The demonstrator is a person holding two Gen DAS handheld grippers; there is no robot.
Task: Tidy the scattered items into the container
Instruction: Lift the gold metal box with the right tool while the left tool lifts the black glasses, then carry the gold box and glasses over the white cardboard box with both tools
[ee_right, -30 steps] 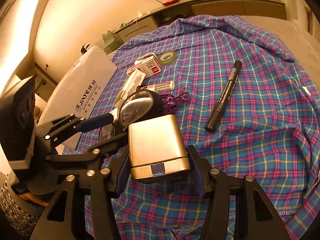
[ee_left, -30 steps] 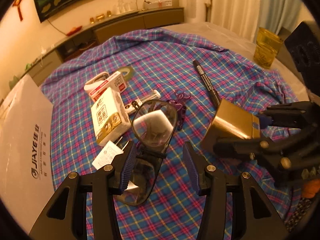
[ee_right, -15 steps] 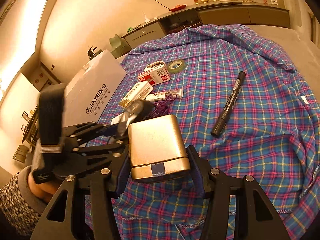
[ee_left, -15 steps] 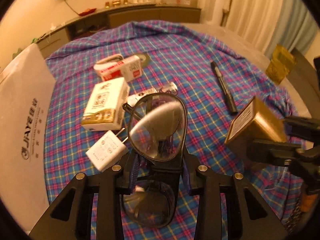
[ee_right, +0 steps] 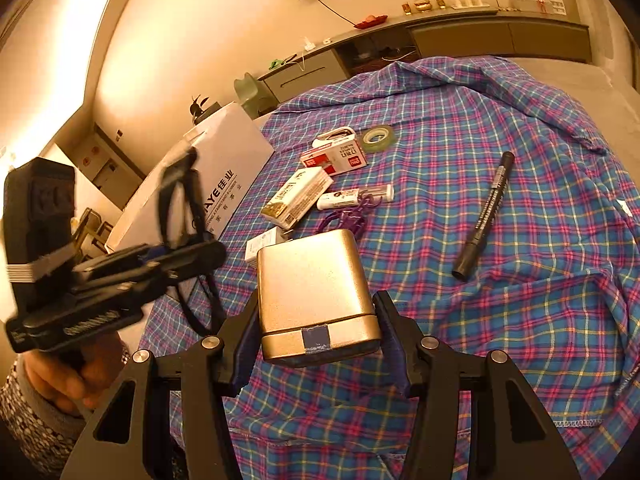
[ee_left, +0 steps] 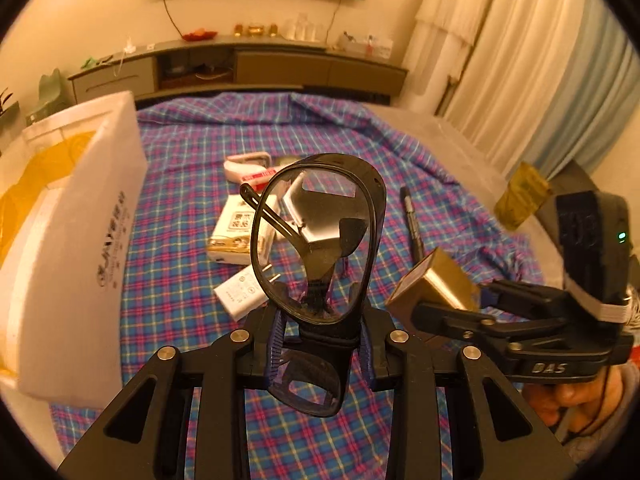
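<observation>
The left gripper (ee_left: pixel 320 344) is pinching black-framed glasses (ee_left: pixel 320 240) at the bridge, holding them upright at centre frame above the plaid cloth (ee_left: pixel 180 280). The right gripper (ee_right: pixel 316 344) is clamping a gold tin (ee_right: pixel 316 292) at lower centre of its view. The white foam container (ee_left: pixel 80 240) is sitting at left. 2 boxes (ee_right: pixel 298 198) and a black marker (ee_right: pixel 484 216) are lying mid-frame on the cloth.
</observation>
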